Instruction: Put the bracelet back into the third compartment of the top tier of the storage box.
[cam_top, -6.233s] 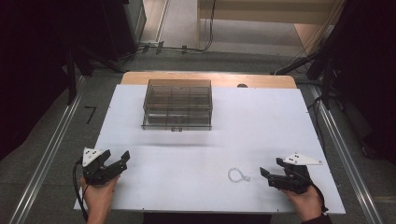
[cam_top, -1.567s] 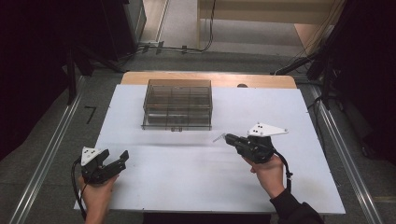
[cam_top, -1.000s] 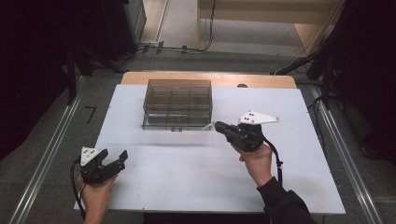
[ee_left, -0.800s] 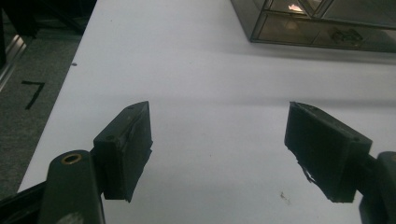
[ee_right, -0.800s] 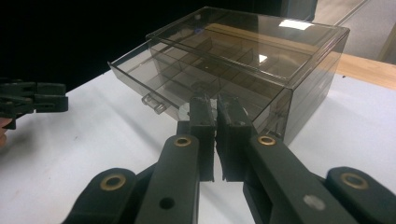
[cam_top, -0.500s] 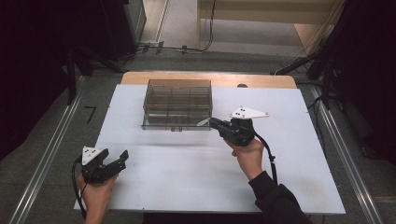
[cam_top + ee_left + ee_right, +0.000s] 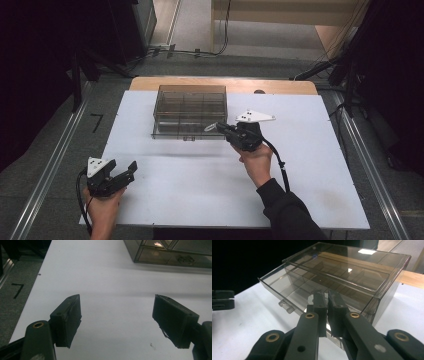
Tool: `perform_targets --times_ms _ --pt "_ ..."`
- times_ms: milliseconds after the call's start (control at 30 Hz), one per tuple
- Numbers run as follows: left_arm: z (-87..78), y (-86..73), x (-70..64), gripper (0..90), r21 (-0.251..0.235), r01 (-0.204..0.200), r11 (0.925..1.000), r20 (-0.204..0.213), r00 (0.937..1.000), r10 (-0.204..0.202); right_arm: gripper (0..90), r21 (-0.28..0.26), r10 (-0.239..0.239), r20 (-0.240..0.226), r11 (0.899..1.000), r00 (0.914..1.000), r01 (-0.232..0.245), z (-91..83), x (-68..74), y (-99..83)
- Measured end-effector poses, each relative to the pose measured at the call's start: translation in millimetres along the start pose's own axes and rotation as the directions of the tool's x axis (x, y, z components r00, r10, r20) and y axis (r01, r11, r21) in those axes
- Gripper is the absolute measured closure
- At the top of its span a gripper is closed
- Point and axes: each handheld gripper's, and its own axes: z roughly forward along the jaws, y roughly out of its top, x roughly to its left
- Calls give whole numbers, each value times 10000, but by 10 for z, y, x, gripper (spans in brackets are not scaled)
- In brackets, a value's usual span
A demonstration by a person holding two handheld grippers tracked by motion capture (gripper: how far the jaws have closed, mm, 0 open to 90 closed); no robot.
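Observation:
A smoky clear compartment box [image 7: 190, 107] stands at the back middle of the white table [image 7: 310, 170]. My right gripper [image 7: 218, 126] is at the box's front right corner, its jaws shut on a small pale chain loop [image 7: 210, 127] that sticks out of the tips. In the right gripper view the shut jaws [image 7: 327, 298] point at the box [image 7: 362, 275], with a bit of the pale loop [image 7: 310, 299] beside the left tip. My left gripper [image 7: 122, 175] rests at the table's front left, open with nothing between its fingers [image 7: 68, 315].
The box has a small latch tab [image 7: 286, 306] on its front wall and dividers inside. A wooden strip [image 7: 150, 82] lies behind the white sheet. Metal rails [image 7: 50, 170] run along both sides of the table, and a dark cable [image 7: 277, 160] trails from the right gripper.
The right gripper took the pale loop from the front right of the table and carried it left and back to the box's corner. The left gripper stayed put.

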Motion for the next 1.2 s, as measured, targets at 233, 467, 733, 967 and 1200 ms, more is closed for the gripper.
perform_targets --times_ms 233,467,733,967,1200 --pt "4 0 -8 236 -1 -19 10000 18 10000 19 832 269 -251 187 9993 9995 246 93 15 20" --pt "3 -1 -3 236 -1 4 10000 38 10000 -4 831 724 -479 284 9963 9984 457 158 44 25" --pt "3 -1 -7 236 3 -28 10000 37 10000 28 825 1032 -443 219 9938 9988 418 208 42 13" --pt "3 -1 -5 236 16 -31 10000 47 10000 31 768 1133 -305 409 9932 9987 257 207 -3 11" --pt "3 -2 -6 236 27 -31 10000 46 10000 31 697 1102 -211 479 9938 9986 157 198 -20 14"
